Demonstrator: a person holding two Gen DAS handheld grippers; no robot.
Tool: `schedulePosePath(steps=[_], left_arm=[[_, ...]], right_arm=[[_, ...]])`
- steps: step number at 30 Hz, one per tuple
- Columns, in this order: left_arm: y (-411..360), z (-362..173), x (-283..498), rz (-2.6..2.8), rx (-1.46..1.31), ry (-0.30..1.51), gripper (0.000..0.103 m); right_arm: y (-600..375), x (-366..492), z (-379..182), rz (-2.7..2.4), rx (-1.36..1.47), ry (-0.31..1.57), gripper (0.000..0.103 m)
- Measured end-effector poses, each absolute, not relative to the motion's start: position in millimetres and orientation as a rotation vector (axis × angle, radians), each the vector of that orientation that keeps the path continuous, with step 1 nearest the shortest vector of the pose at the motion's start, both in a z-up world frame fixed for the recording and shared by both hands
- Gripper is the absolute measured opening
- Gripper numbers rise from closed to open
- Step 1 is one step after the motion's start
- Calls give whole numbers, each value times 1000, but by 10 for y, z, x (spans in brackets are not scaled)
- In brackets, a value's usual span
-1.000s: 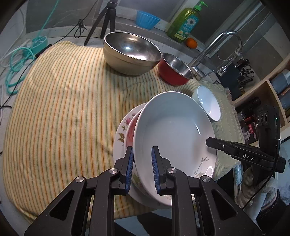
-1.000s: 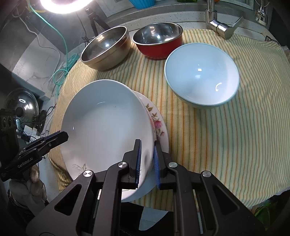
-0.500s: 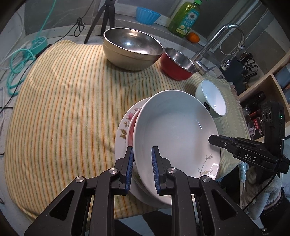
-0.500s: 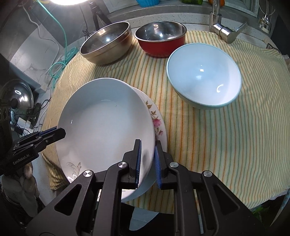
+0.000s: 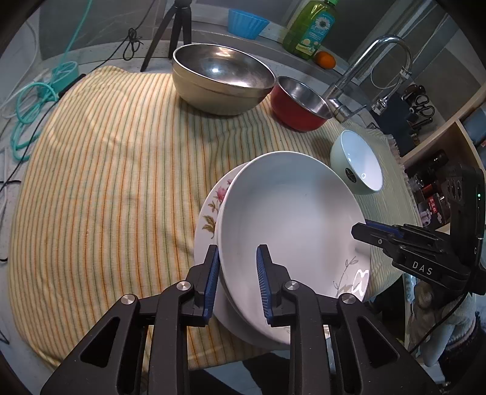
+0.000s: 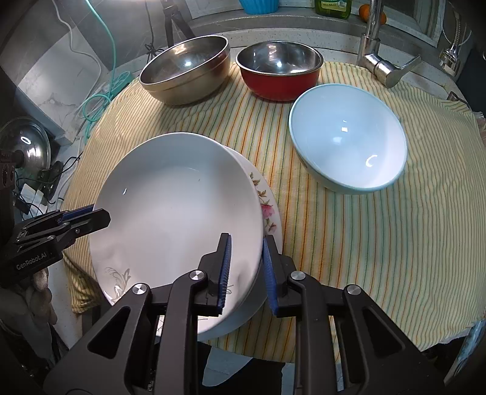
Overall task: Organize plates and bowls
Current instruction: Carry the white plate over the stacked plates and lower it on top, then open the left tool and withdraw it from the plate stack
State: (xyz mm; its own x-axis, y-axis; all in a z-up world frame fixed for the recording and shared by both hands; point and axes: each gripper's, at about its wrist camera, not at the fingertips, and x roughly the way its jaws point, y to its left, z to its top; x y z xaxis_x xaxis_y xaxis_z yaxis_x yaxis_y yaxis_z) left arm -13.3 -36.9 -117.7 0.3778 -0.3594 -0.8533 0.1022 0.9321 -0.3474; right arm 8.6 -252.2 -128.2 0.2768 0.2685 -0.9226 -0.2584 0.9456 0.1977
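place: home kitchen | evidence: chrome sink faucet (image 5: 369, 71); green dish soap bottle (image 5: 309, 27); steel mixing bowl (image 5: 221, 80); striped cloth (image 5: 100, 170) over countertop

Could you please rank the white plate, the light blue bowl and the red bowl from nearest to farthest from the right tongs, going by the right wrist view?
1. white plate: its rim sits between the pads of the right tongs.
2. light blue bowl: beyond, on the right.
3. red bowl: farthest, at the back, near the faucet.
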Motion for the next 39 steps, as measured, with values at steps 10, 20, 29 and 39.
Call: schedulePosePath(steps=[10,20,29,39], left_arm=[[-379,-1020,-119,-278,-197,1102,51],[-357,-802,-101,-267,-154,1028,52],[-209,-763,-44,-262,-190,1010,52],[264,-673,145,-213,-290,977,52]], right_arm=[[-2558,63,-1124,343,11,1178,60],[-2627,73,-932,343,63,1111,74],[-2549,143,-753,352,87,1070,75],[-2486,287,-633,362,151,1043,75]])
